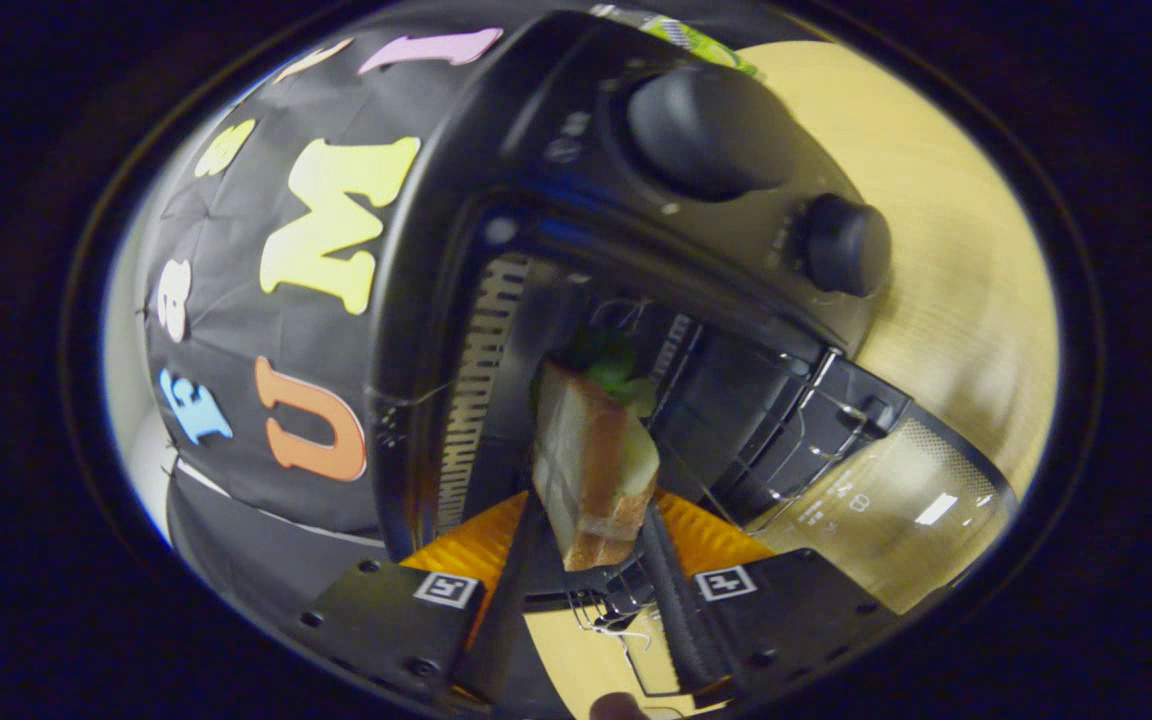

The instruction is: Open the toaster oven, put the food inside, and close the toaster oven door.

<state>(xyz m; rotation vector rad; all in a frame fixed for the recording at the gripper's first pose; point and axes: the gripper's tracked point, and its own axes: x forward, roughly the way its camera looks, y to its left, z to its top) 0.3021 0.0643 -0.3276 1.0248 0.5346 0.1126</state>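
Observation:
My gripper (591,520) is shut on a sandwich (591,465), a slab of bread with green lettuce showing at its far end. The view is tilted, so the black toaster oven (496,150) looks rotated. Its glass door (886,510) hangs open, to the right of the fingers. The sandwich's far end reaches into the oven's opening, next to the wire rack (796,420). A large knob (706,130) and a smaller knob (844,245) sit on the oven's control panel beyond the sandwich.
The oven stands on a light wooden table (946,200). The booth's black cloth wall (236,330) rises to the left of the oven. A green and white packet (696,40) lies on the table past the oven.

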